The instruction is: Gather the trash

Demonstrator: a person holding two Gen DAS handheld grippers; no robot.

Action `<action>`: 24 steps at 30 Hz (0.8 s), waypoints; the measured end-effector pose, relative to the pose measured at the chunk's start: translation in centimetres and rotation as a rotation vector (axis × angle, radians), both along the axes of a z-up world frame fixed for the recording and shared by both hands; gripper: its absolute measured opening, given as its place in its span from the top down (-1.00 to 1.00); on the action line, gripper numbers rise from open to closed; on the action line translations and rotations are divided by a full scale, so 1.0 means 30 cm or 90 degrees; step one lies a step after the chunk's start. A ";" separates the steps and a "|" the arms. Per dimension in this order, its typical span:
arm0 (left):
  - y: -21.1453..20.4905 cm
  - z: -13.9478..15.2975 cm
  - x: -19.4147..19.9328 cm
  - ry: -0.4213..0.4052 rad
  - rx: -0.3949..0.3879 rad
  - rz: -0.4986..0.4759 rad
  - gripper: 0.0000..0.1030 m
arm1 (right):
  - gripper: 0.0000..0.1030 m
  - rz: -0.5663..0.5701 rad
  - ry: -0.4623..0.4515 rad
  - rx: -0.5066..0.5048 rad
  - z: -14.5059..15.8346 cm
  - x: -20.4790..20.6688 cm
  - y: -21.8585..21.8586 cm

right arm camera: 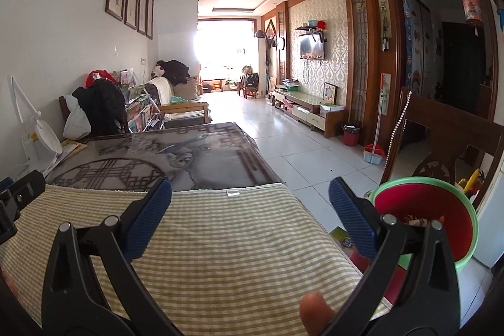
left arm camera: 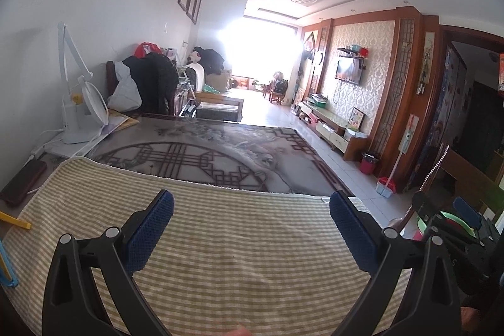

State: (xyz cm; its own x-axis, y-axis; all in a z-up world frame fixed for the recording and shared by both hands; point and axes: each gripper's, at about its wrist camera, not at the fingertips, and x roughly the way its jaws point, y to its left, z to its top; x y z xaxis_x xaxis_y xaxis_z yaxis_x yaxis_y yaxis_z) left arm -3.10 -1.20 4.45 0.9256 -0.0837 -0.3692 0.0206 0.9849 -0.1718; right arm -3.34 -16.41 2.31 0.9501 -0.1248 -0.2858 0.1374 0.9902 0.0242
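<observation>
A green-and-white striped cloth point(left arm camera: 252, 241) covers the near end of the table, and no trash lies on the part I see. My left gripper point(left arm camera: 252, 230) hovers open over it, nothing between its blue pads. My right gripper point(right arm camera: 250, 218) is open too, above the cloth's right edge point(right arm camera: 315, 210). Just right of it stands a green-rimmed bin with a red inside point(right arm camera: 441, 200), holding some brownish scraps point(right arm camera: 415, 222). The left wrist view catches the bin point(left arm camera: 453, 219) behind the right gripper point(left arm camera: 466, 219). A coloured packet point(right arm camera: 341, 236) lies below the table edge.
A white desk lamp point(left arm camera: 78, 112) and a dark flat case point(left arm camera: 25, 181) sit at the table's left. A yellow strip point(left arm camera: 15, 223) lies left of the cloth. A wooden chair point(right arm camera: 447, 131) stands behind the bin. On the floor are a small red bin point(right arm camera: 350, 135) and a dustpan point(right arm camera: 373, 153).
</observation>
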 end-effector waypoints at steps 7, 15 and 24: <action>0.001 -0.006 0.001 0.008 0.001 0.000 -0.85 | -0.91 0.004 0.007 -0.001 -0.002 0.002 0.004; 0.007 -0.015 0.009 0.019 0.000 0.001 -0.85 | -0.91 0.009 0.008 -0.010 -0.008 0.002 0.007; 0.001 -0.019 0.012 0.024 0.007 -0.002 -0.85 | -0.91 0.012 0.014 -0.012 -0.012 0.003 0.007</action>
